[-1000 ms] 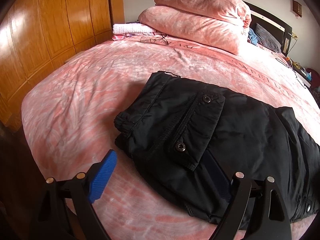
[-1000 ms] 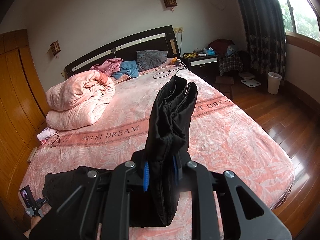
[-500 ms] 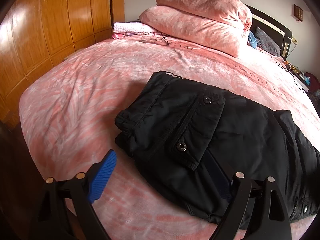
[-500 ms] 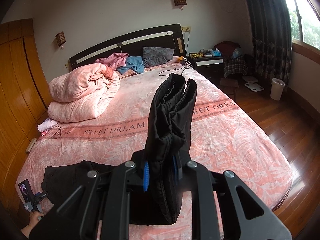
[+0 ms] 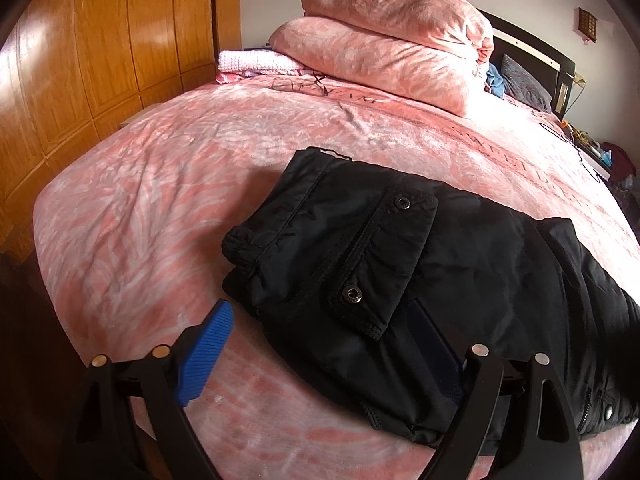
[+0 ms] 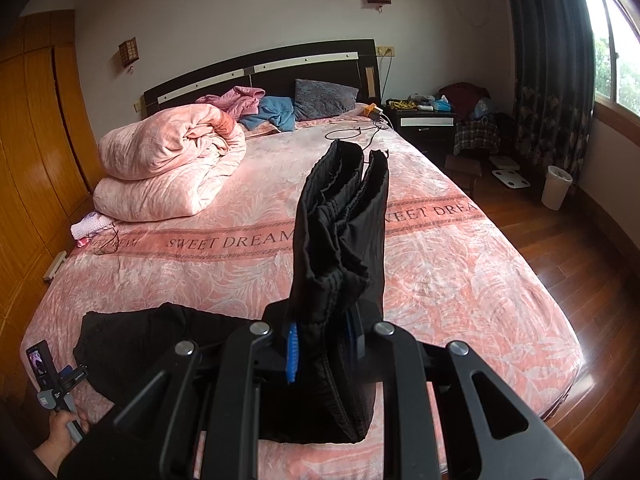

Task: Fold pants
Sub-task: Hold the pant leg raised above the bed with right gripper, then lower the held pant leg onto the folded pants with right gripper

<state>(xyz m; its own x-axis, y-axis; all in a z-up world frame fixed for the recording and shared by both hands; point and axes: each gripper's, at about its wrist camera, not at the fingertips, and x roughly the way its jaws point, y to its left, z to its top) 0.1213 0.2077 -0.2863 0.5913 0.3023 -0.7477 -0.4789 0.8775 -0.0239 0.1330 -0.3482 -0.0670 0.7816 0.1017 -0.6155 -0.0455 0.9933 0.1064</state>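
the black padded pants lie near the foot edge of the pink patterned bed cover, already doubled lengthwise. the right gripper is clamped on one raised end; the left gripper hovers with jaws apart. the cross fold seems not finished yet.

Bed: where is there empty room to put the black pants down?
The widest bare patch of the bed is right of the held black pants, out to the floor-side edge. A smaller strip lies between the rolled pink quilt and the pants' spread part. Near the headboard, pillows, clothes and a cable crowd it.
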